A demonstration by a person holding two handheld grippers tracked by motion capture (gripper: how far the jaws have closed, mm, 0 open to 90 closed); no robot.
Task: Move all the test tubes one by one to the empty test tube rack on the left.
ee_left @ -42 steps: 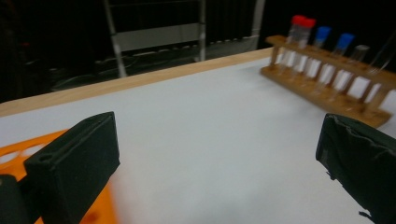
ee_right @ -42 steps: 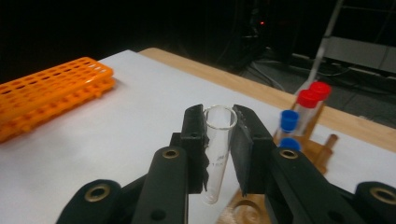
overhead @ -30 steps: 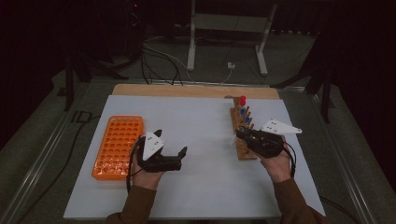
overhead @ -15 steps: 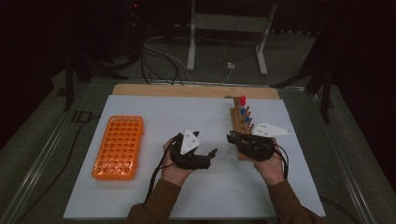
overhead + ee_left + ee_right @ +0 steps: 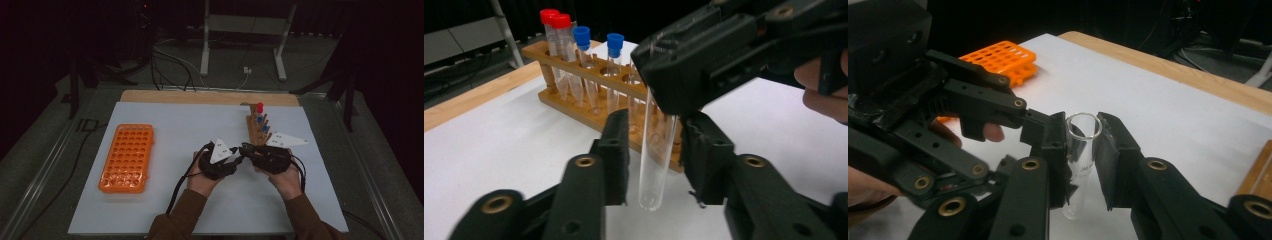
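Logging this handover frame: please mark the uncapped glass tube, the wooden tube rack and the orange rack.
uncapped glass tube (image 5: pixel 655 150): left gripper view, middle of its clear body.
wooden tube rack (image 5: pixel 566 103): left gripper view, front edge of its base.
orange rack (image 5: pixel 127 157): high view, centre of its hole grid.

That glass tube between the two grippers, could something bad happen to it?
Maybe. The open glass tube is gripped near its rim by the right gripper, while the left gripper straddles its lower part with gaps on both sides. If the right lets go first, the tube could drop onto the table. Squeezing from both might crack it.
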